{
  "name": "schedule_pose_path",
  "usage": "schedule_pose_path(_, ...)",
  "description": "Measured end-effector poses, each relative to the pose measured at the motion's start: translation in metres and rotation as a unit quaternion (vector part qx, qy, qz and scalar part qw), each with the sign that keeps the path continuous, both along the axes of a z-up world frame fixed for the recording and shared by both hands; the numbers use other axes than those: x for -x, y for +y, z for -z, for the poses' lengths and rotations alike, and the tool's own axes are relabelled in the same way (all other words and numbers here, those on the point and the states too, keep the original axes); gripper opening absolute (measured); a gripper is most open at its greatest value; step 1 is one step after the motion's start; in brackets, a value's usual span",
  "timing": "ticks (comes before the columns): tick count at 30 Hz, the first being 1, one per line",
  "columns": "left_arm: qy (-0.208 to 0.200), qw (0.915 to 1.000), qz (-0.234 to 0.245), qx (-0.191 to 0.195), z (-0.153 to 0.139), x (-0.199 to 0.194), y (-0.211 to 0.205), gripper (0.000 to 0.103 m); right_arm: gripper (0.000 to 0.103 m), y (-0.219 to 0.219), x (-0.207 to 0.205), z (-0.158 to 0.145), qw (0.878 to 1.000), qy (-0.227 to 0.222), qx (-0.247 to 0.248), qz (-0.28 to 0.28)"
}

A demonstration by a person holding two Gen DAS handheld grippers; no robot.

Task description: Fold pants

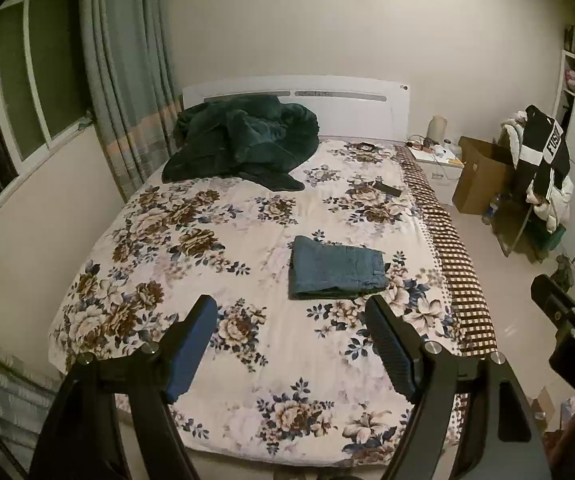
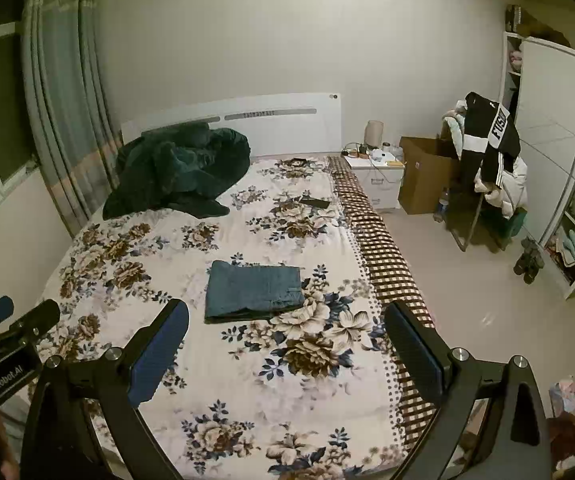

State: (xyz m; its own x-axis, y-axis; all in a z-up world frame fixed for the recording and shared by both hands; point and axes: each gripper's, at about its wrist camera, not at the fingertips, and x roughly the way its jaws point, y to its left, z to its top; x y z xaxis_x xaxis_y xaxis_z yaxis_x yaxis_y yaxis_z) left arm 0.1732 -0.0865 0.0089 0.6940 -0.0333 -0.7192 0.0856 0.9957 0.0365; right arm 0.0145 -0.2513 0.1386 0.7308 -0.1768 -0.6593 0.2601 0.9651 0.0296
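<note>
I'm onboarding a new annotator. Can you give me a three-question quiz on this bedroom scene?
1. True or false: the pants lie folded on the bed.
2. What does either gripper hold? A) pants B) blanket C) nothing
3. Fill in: the dark green blanket is heaped against the ____.

Key: 1 true. 2 C: left gripper and right gripper stand open, empty. 3 headboard.
</note>
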Motion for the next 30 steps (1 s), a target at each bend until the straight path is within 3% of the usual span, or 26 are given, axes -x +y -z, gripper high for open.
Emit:
schedule_pose_path(9, -0.018, 0.9997, -0.019, -0.003, -0.014, 0.019, -0.004, 0.075, 0.100, -0.005, 0.019, -0.031, 0.999, -0.013, 0.006, -0.028)
schedule_pose_path(30, -0.026, 0.9994, -0.021, -0.003, -0.019, 0.028, -0.013, 0.075, 0.100, -0.018, 0.009, -0.030, 0.999, -0.007, 0.000, -0.043)
